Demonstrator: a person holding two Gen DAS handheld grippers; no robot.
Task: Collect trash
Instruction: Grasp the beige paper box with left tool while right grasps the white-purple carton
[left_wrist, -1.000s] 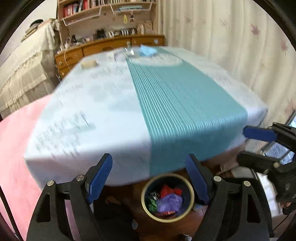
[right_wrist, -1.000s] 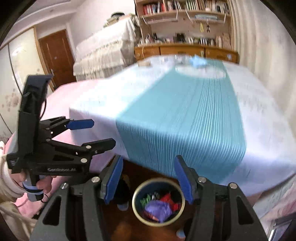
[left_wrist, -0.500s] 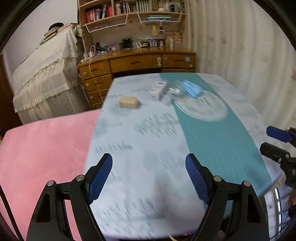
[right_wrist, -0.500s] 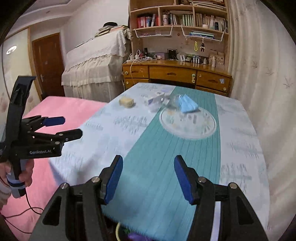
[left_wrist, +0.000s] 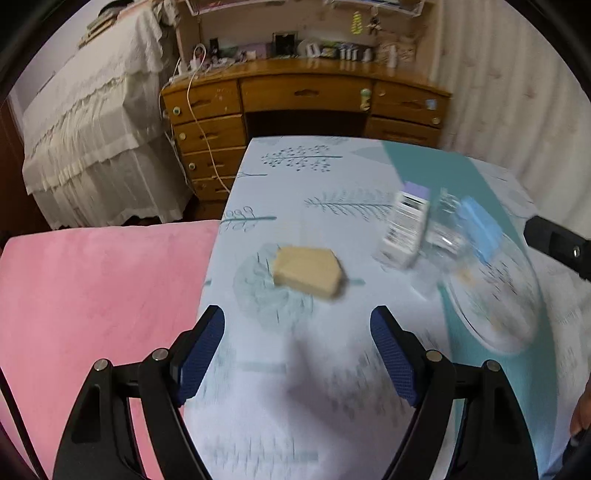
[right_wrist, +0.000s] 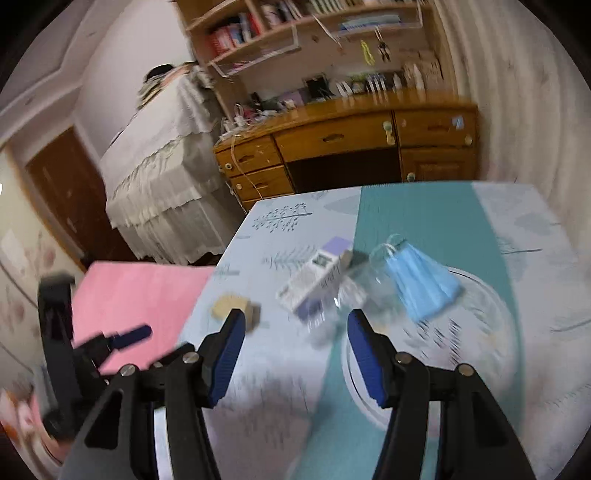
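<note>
Trash lies at the far end of the table (left_wrist: 332, 406): a tan sponge-like block (left_wrist: 306, 271), a white and purple carton (left_wrist: 406, 225) on its side, a crumpled clear plastic piece (left_wrist: 443, 236) and a blue face mask (right_wrist: 421, 286). My left gripper (left_wrist: 297, 350) hovers open just short of the tan block, nothing between its fingers. My right gripper (right_wrist: 293, 356) is open and empty too, just short of the carton (right_wrist: 317, 278) and the clear plastic (right_wrist: 354, 291). The tan block (right_wrist: 232, 306) sits partly behind its left finger. The left gripper (right_wrist: 122, 336) appears at the left of the right wrist view.
A round clear plate (right_wrist: 480, 332) lies on the teal runner (right_wrist: 424, 214) under the mask. A pink cushion (left_wrist: 92, 314) borders the table's left side. Beyond stand a wooden desk (left_wrist: 306, 99), a covered piece of furniture (left_wrist: 96, 140) and curtains (left_wrist: 517, 92).
Both grippers swept from the trash bin under the table's near edge, up and across the table, to its far end. The bin has dropped out of view. Both stayed open and empty.
</note>
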